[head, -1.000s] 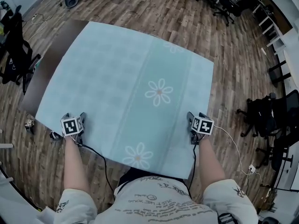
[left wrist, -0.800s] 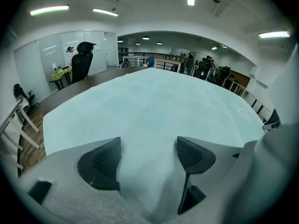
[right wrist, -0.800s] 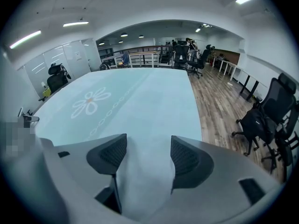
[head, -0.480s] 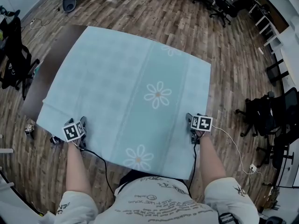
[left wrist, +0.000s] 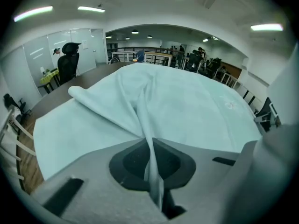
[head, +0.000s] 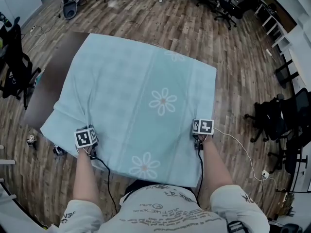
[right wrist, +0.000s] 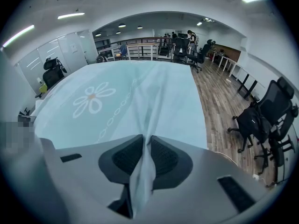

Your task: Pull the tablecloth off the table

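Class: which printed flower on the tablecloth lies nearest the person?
The bottom flower, by the near hem; the middle flower and faint far flower sit farther up.

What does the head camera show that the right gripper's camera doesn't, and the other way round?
Only the head view: the left gripper and right gripper together from above, the person's forearms, and the bare dark table left of the tablecloth. Only the right gripper view: its jaws closing on a pinched fold of the cloth. Both: the light blue tablecloth, its daisy print and the wooden floor.
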Available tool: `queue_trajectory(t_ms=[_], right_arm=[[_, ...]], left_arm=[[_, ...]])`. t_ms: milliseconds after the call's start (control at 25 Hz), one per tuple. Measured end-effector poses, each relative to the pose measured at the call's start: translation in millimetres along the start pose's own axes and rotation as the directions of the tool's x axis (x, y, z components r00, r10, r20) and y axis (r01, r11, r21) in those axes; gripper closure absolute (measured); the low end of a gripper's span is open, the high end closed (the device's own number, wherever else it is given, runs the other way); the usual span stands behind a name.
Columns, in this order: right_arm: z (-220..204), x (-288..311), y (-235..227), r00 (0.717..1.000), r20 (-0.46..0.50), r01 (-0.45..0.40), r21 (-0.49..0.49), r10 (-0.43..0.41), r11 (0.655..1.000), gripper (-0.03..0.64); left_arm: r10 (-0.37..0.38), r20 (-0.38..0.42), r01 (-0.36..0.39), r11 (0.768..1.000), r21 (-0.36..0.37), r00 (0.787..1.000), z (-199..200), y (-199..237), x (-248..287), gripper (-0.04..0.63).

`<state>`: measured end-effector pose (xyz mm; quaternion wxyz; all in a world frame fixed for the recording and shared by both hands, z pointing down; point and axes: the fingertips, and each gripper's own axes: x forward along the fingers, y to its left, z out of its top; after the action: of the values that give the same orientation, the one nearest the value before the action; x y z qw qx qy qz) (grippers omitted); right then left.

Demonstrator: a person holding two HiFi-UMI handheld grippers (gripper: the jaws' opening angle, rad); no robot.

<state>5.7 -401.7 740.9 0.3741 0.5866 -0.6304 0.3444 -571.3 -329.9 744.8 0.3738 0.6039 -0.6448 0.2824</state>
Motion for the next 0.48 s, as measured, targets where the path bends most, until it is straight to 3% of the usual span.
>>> queue_trajectory(t_ms=[80, 200, 480], right_arm=[[0.5, -0.4, 2.5, 1.000, 0.002, 0.021, -0.009, -0.021, 1.000, 0.582], [-1.6, -1.1, 5.8, 0.999, 0.008, 0.035, -0.010, -0.035, 0.999, 0.597], [-6.2, -21.5, 29.4, 0.997, 0.041, -0.070, -0.020, 0.071, 0.997, 0.603]], left_arm=[[-0.063, -0.005, 0.063, 0.998, -0.021, 0.998, -1.3, -17.3, 1.1, 0.583], [-0.123, -0.017, 0.123, 0.992, 0.008, 0.992, -3.8, -50.7, 2.9, 0.583], [-0.254, 0.020, 0.253, 0.967, 0.033, 0.967, -5.5, -131.7, -10.0, 0.584]])
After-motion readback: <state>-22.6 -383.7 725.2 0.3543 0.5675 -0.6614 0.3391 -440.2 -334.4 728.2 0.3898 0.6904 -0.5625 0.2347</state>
